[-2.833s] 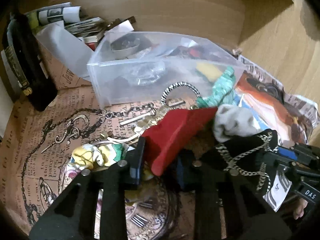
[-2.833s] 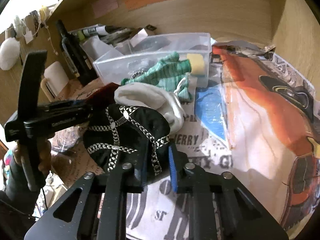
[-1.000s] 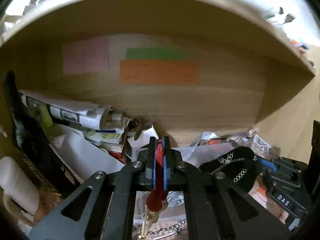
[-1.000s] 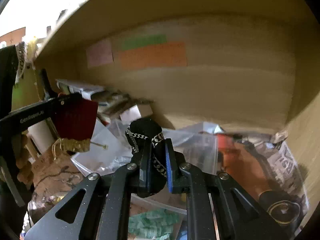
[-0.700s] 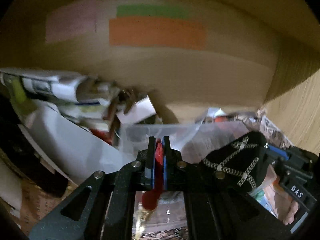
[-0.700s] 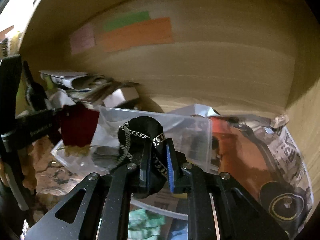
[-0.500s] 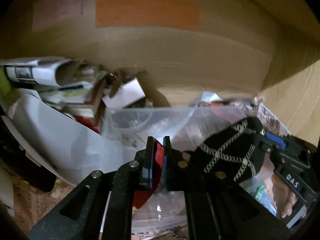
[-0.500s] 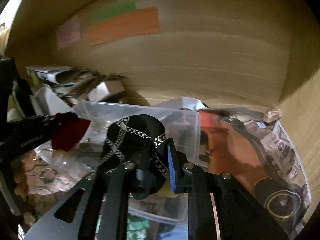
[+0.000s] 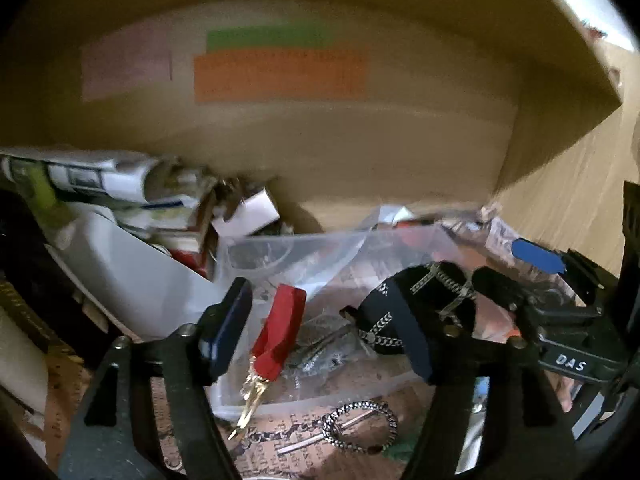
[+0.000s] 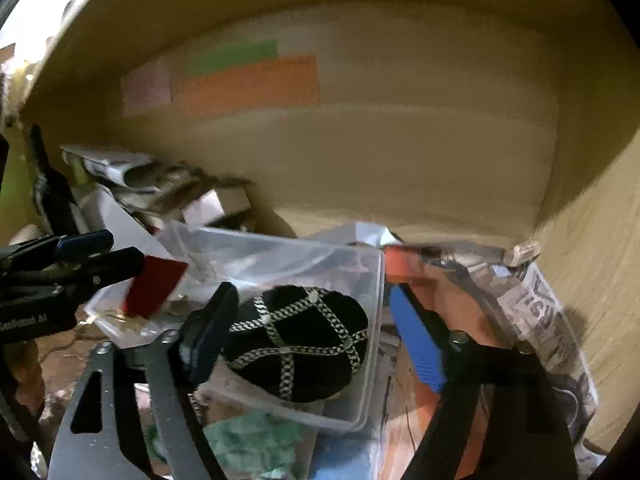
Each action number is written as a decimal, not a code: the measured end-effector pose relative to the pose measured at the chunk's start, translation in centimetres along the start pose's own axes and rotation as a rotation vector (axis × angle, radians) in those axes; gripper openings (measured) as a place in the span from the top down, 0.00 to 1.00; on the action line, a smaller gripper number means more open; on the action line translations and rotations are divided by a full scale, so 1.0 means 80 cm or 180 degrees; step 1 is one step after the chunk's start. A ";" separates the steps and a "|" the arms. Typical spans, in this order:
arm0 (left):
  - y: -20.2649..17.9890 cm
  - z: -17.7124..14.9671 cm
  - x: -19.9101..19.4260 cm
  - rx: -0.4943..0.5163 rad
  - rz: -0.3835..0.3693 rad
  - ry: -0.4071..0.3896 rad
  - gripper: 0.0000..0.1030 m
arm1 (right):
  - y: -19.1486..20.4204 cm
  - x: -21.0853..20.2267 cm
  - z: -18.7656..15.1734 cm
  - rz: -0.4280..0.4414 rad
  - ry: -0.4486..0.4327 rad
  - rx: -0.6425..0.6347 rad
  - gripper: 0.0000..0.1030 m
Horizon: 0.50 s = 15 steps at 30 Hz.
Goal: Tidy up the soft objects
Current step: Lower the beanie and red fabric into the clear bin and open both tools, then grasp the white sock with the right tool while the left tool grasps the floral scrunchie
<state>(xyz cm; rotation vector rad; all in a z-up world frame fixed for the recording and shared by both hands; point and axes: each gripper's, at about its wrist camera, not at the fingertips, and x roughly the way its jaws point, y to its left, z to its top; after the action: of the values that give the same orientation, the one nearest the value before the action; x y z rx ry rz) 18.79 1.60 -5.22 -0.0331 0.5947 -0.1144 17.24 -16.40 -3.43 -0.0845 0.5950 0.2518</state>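
My left gripper is open over the clear plastic bin. The red cloth with a gold tassel hangs free between its fingers, dropping into the bin. My right gripper is open too. The black pouch with silver chain trim lies loose between its fingers, inside the bin. In the left wrist view the pouch sits at the right beside the right gripper's body. In the right wrist view the red cloth shows at the left by the left gripper.
A wooden back wall carries pink, green and orange notes. Rolled papers and boxes pile at the left behind a white lid. A metal ring and chain lie in front of the bin. A green cloth lies below it. Printed paper covers the right.
Both grippers have come over the bin and opened. The red cloth and the black pouch have left the pads and are dropping into the bin.
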 end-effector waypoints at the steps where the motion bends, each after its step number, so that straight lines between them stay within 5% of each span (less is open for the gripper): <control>1: 0.001 0.000 -0.009 -0.0002 0.0010 -0.0045 0.26 | 0.002 -0.010 0.001 0.0025 -0.0050 -0.0005 0.20; 8: 0.014 -0.020 -0.061 -0.0048 0.0059 -0.0154 0.12 | 0.023 -0.061 -0.009 0.0121 -0.0210 -0.0145 0.12; 15: 0.029 -0.062 -0.086 -0.0042 0.0109 0.0015 0.11 | 0.032 -0.082 -0.046 0.0246 -0.0113 -0.0107 0.07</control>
<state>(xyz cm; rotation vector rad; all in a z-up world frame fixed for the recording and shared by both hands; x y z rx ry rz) 10.57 4.69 -5.66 -0.0355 0.6004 -0.0775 9.34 -15.91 -2.78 -0.0893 0.5593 0.3377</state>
